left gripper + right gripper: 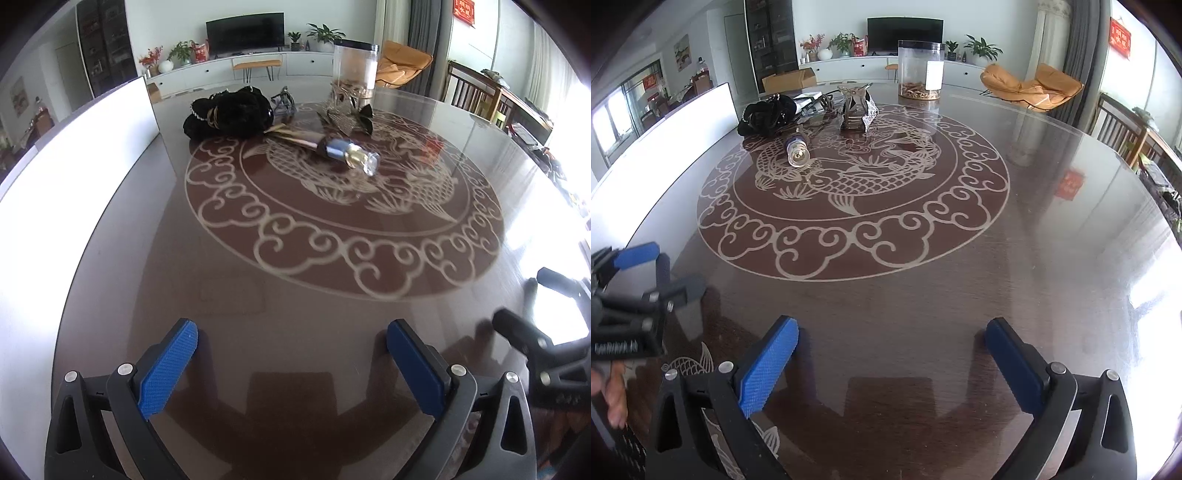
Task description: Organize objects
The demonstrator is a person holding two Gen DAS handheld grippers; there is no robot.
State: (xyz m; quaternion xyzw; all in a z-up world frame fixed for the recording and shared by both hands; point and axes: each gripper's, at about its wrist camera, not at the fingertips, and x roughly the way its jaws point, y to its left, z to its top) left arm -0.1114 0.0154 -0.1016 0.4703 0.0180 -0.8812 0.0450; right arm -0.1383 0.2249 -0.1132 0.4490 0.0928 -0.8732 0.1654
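Observation:
A glass bottle [347, 152] with a blue neck lies on its side on the round dark table [295, 302], also in the right wrist view [798, 149]. Behind it are a black fabric pouch [229, 114] [768, 112], a metallic folded ornament [347, 110] [855, 107] and a clear cylindrical jar [355, 66] [921, 68]. My left gripper [291, 354] is open and empty near the front edge. My right gripper [892, 350] is open and empty, to the right of the left one [631, 295].
A white panel [74, 147] [665, 125] stands along the table's left side. Cables and a small dark item [282, 101] lie behind the pouch. Wooden chairs [1126, 133] stand at the right. A TV cabinet and an orange chair are far behind.

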